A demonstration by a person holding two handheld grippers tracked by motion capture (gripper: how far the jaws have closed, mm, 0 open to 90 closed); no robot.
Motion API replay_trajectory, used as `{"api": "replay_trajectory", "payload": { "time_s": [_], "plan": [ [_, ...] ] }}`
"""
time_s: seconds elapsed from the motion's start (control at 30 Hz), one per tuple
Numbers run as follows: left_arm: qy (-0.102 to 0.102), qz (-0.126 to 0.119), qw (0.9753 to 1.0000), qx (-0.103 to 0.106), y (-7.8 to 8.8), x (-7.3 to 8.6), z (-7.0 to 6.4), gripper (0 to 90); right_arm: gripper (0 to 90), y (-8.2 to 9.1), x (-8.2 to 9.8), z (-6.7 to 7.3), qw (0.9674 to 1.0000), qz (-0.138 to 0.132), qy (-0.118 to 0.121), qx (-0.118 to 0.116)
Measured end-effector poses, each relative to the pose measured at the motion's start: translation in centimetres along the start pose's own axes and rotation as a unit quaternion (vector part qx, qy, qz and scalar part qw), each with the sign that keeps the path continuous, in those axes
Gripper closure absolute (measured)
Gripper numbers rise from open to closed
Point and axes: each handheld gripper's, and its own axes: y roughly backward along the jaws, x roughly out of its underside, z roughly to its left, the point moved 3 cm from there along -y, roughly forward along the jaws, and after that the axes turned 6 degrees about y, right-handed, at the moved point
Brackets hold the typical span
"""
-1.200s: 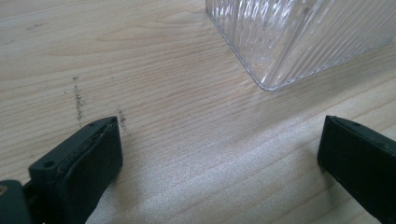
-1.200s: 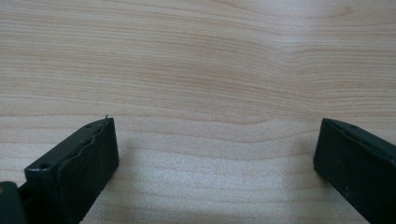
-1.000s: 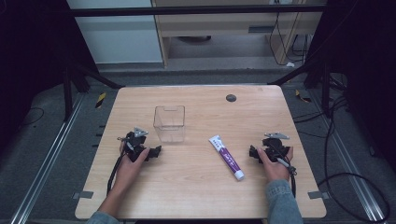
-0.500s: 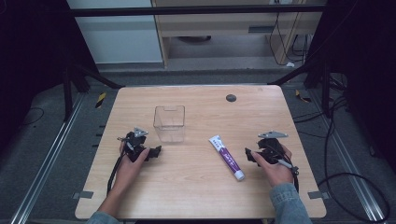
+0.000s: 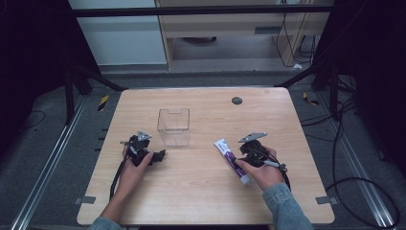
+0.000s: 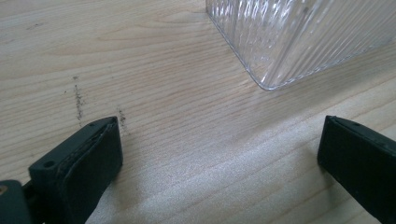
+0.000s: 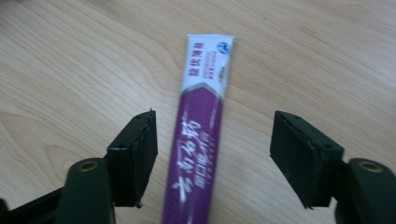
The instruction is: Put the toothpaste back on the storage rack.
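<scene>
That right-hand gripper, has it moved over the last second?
Yes. The right gripper has shifted left toward the toothpaste tube, which lies unmoved; its open jaws now straddle the tube.

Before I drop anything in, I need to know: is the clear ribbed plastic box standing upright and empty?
Upright and empty: the clear ribbed plastic box stands on its base with its open top up, and bare wood shows through it.
</scene>
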Motion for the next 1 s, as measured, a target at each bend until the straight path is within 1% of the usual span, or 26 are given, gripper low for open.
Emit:
{"api": "replay_trajectory", "payload": {
  "time_s": [0.03,0.07,0.13,0.17,0.23,0.3,0.33,0.5,0.57,0.6,0.77,0.8,0.83,0.93,0.97,1.0],
  "plan": [
    [0.000,0.000,1.0000,0.000,0.0,0.0,0.0,0.0,33.7,0.0,0.0,0.0,1.0000,0.000,0.000,0.000],
    [0.000,0.000,1.0000,-0.001,0.0,0.0,0.0,0.0,35.4,-0.4,-0.3,0.4,0.9999,0.003,0.004,-0.009],
    [0.000,0.000,1.0000,-0.001,0.0,0.0,0.0,0.0,35.9,-0.6,-0.4,0.5,0.9999,0.004,0.005,-0.010],
    [0.000,0.000,1.0000,-0.001,0.0,0.0,0.0,0.0,38.1,-0.9,-0.6,0.6,0.9998,0.011,0.008,-0.016],
    [0.000,0.000,1.0000,-0.001,0.0,0.0,0.0,0.0,38.3,-0.9,-0.7,0.7,0.9998,0.014,0.010,-0.014],
    [0.000,0.000,1.0000,-0.001,0.0,0.0,0.0,0.0,37.8,-1.1,-0.8,0.7,0.9996,0.019,0.007,-0.019],
    [0.000,0.000,1.0000,-0.001,0.0,0.0,0.0,0.0,36.2,-1.2,-0.8,0.7,0.9995,0.024,0.008,-0.021],
    [0.000,0.000,1.0000,-0.001,0.0,0.0,0.0,0.0,33.5,-1.3,-0.9,0.7,0.9993,0.030,0.009,-0.021],
    [0.000,0.000,1.0000,-0.001,0.0,0.0,0.0,0.0,33.3,-1.5,-1.0,0.6,0.9990,0.037,0.012,-0.020],
    [0.000,0.000,1.0000,-0.001,0.0,0.0,0.0,0.0,33.7,-1.5,-1.1,0.6,0.9988,0.042,0.010,-0.023],
    [0.000,0.000,1.0000,-0.001,0.0,0.0,0.0,0.0,40.0,-1.7,-1.7,0.9,0.9984,0.047,0.016,-0.025],
    [0.000,0.000,1.0000,-0.001,0.0,0.0,0.0,0.0,40.0,-1.7,-1.7,0.9,0.9984,0.047,0.016,-0.025],
    [0.000,0.000,1.0000,-0.001,0.0,0.0,0.0,0.0,42.0,-2.0,-1.8,0.9,0.9982,0.052,0.017,-0.026],
    [0.000,0.000,1.0000,-0.001,0.0,0.0,0.0,0.0,42.3,-2.3,-1.9,1.0,0.9979,0.058,0.016,-0.026],
    [0.000,0.000,1.0000,-0.001,0.0,0.0,0.0,0.0,42.6,-2.5,-1.9,0.9,0.9979,0.058,0.015,-0.023],
    [0.000,0.000,1.0000,-0.001,0.0,0.0,0.0,0.0,43.8,-3.0,-2.0,0.8,0.9977,0.064,0.007,-0.022]
  ]
}}
